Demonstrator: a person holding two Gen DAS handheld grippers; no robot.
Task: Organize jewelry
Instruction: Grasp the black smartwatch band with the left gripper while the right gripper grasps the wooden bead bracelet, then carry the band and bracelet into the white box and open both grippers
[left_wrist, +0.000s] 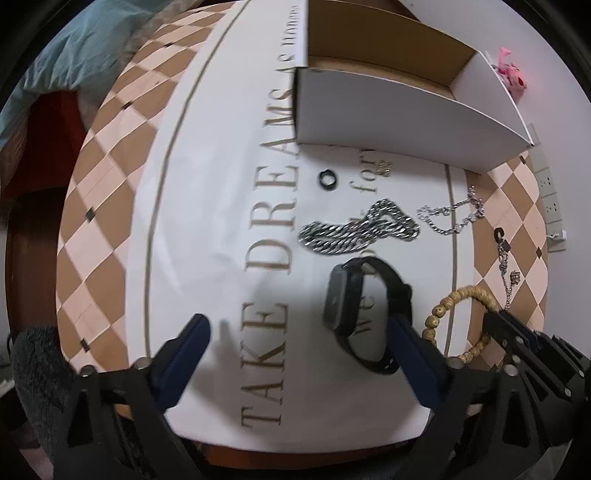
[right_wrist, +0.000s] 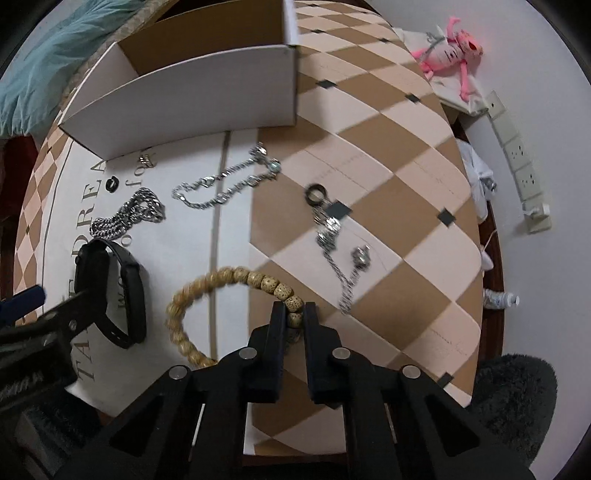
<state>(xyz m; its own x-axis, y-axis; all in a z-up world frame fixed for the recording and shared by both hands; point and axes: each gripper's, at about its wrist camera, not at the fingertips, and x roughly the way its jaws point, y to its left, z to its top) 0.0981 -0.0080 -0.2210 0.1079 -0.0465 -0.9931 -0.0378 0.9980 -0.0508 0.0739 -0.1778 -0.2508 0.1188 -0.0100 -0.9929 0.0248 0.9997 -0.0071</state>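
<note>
Right hand-held gripper — clamped on bead bracelet | left hand-held gripper — wide, straddling black watch, not gripping | worktop — chains, open box.

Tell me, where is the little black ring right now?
In the left wrist view the black ring lies on the white mat, just below the open cardboard box and above the thick silver chain.
</note>
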